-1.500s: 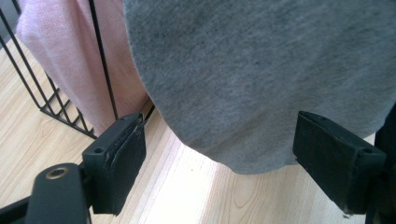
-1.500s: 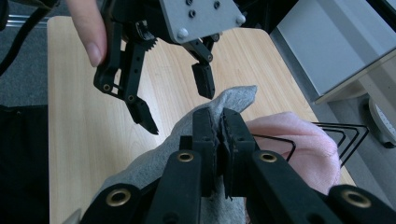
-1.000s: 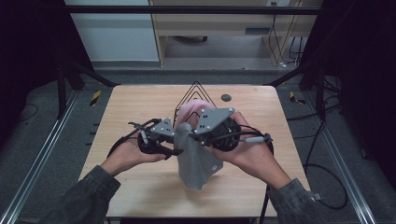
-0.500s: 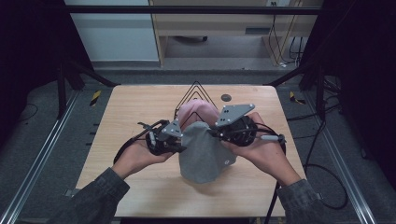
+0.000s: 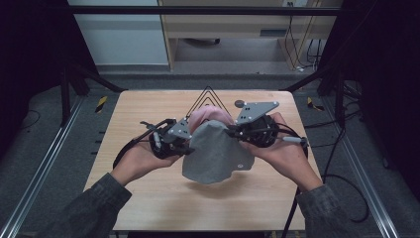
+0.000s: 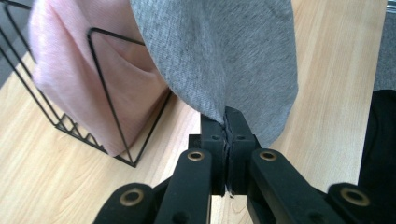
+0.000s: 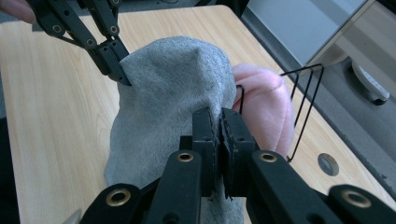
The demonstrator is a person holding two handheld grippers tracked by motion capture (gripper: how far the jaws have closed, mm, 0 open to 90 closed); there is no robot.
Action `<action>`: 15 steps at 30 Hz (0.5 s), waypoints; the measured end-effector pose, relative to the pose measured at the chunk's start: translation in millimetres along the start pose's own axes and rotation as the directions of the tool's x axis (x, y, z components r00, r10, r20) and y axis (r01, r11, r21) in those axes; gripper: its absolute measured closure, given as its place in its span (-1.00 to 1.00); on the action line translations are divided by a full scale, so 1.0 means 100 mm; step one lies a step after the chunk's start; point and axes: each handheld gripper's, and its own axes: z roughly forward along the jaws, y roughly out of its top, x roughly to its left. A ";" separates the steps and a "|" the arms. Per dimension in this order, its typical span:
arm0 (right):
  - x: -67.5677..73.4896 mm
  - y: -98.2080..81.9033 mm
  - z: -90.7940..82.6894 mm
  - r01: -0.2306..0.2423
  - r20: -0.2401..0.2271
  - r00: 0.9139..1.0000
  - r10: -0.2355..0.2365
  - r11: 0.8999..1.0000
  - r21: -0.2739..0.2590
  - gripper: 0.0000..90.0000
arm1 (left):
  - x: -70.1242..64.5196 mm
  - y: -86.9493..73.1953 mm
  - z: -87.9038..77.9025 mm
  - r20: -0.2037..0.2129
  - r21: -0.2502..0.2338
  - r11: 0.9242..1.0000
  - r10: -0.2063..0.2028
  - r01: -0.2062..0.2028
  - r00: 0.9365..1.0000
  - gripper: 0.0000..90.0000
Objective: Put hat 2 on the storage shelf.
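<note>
A grey cloth (image 5: 215,151) is held above the desk (image 5: 148,198). It is pinched by the left claw (image 6: 226,116) at one edge and by the right claw (image 7: 219,116) at the other. A pink cloth (image 5: 208,115) sits in the wire rack (image 5: 207,94) behind.

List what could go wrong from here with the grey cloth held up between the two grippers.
1. The left gripper pinches only a thin edge of the grey cloth; a tug might pull it free.
2. The cloth hangs against the black wire rack holding the pink cloth; it could snag on a wire or drag the rack.
3. The right gripper also grips a narrow fold, so spreading the grippers could slip that side.
</note>
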 end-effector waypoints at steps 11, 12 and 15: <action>-0.15 0.10 -0.11 -0.021 0.017 1.000 0.022 0.999 -0.030 0.90 | 0.11 0.16 -0.18 -0.021 -0.004 1.000 -0.011 0.011 1.000 0.96; -0.16 0.10 -0.12 -0.022 0.022 1.000 0.023 0.999 -0.033 0.90 | 0.11 0.16 -0.18 -0.021 -0.004 1.000 -0.011 0.011 1.000 0.96; -0.18 0.11 -0.14 -0.031 0.024 0.999 0.032 0.999 -0.043 0.90 | 0.13 0.22 -0.26 -0.031 -0.023 1.000 -0.014 0.014 0.999 0.96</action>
